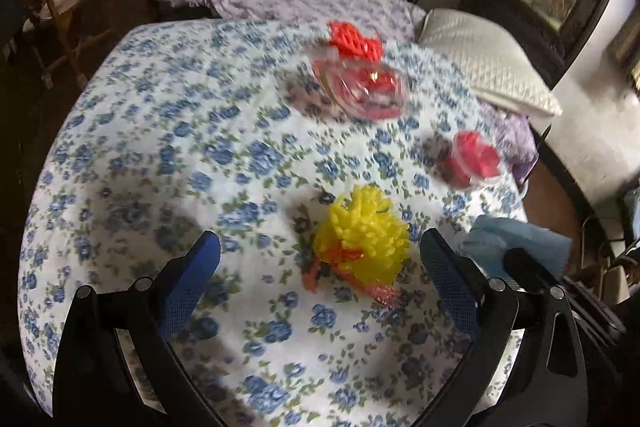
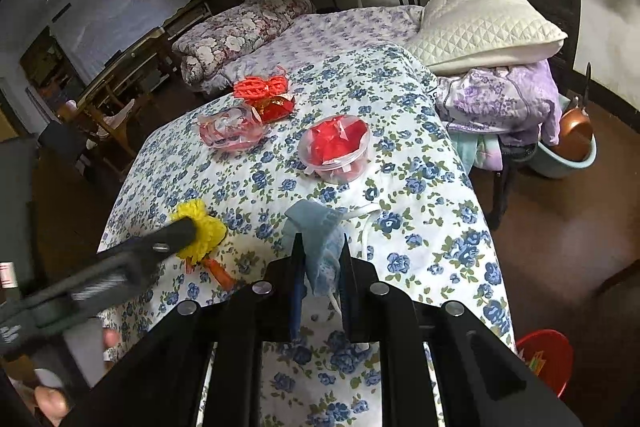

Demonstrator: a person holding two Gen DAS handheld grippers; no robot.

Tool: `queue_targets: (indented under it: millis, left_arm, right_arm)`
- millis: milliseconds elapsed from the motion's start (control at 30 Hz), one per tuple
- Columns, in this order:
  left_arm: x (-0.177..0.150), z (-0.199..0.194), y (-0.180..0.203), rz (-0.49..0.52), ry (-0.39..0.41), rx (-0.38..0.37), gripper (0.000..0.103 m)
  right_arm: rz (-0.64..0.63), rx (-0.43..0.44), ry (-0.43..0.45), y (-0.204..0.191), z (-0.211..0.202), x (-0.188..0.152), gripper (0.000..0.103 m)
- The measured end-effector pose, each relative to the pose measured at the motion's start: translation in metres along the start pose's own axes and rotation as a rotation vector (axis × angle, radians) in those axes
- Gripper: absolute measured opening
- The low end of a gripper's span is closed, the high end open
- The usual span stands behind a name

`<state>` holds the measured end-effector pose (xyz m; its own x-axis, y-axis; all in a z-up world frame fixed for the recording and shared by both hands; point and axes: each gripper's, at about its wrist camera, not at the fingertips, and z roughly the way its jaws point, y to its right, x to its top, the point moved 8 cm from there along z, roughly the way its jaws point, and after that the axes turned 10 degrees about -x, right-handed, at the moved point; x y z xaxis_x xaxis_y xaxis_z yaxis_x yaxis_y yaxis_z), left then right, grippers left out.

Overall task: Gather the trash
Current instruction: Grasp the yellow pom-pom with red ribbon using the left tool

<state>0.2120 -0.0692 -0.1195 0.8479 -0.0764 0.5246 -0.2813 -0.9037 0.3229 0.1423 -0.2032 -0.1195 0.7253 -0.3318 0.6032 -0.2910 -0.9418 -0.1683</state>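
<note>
On the blue-flowered bedspread [image 2: 416,163] we find the trash spread out. Nearest us, the pale blue face mask [image 2: 320,243] is pinched between the closed fingers of our right gripper [image 2: 322,263], its white ear loop trailing down onto the cloth. Just to its left lies the yellow pom-pom [image 1: 362,235] with an orange ribbon at its base; our left gripper [image 1: 320,255] has its jaws spread wide on either side of it, the blue pads [image 1: 188,283] not touching it. Beyond these stands a round plastic tub [image 2: 335,147] holding red scraps, upright near the middle of the spread. Further left sits a crumpled clear plastic container [image 2: 231,128], and just behind it an orange knitted piece [image 2: 260,87] beside something red. Past the spread's far edge lie a white quilted pillow [image 2: 484,27] and a folded floral blanket [image 2: 240,35]. A red bucket [image 2: 546,355] stands on the floor at lower right.
</note>
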Motion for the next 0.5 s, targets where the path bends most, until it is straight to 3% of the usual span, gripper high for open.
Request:
queue_targets:
  millis: [100, 133, 200, 233, 267, 500]
  left_arm:
    - [-0.003, 0.007, 0.0, 0.024, -0.003, 0.056, 0.095]
    - [-0.003, 0.008, -0.002, 0.022, 0.003, 0.068, 0.088]
    - [-0.004, 0.012, -0.003, 0.019, -0.002, 0.063, 0.062]
    - [-0.004, 0.015, -0.004, 0.011, -0.014, 0.046, 0.043]
    - [-0.003, 0.013, -0.005, 0.005, -0.001, 0.036, 0.033]
    - [0.007, -0.022, -0.002, -0.046, 0.107, -0.078, 0.03]
  right_arm:
    - [0.012, 0.006, -0.008, 0.001, 0.001, 0.0, 0.016]
    - [0.015, 0.01, -0.01, 0.0, 0.001, -0.001, 0.016]
    - [0.014, 0.009, -0.009, 0.001, 0.001, 0.0, 0.016]
    - [0.011, 0.008, -0.007, 0.0, 0.001, 0.0, 0.016]
    - [0.011, 0.008, -0.008, 0.001, 0.002, 0.0, 0.016]
    - [0.013, 0.007, -0.009, 0.002, 0.003, 0.0, 0.016]
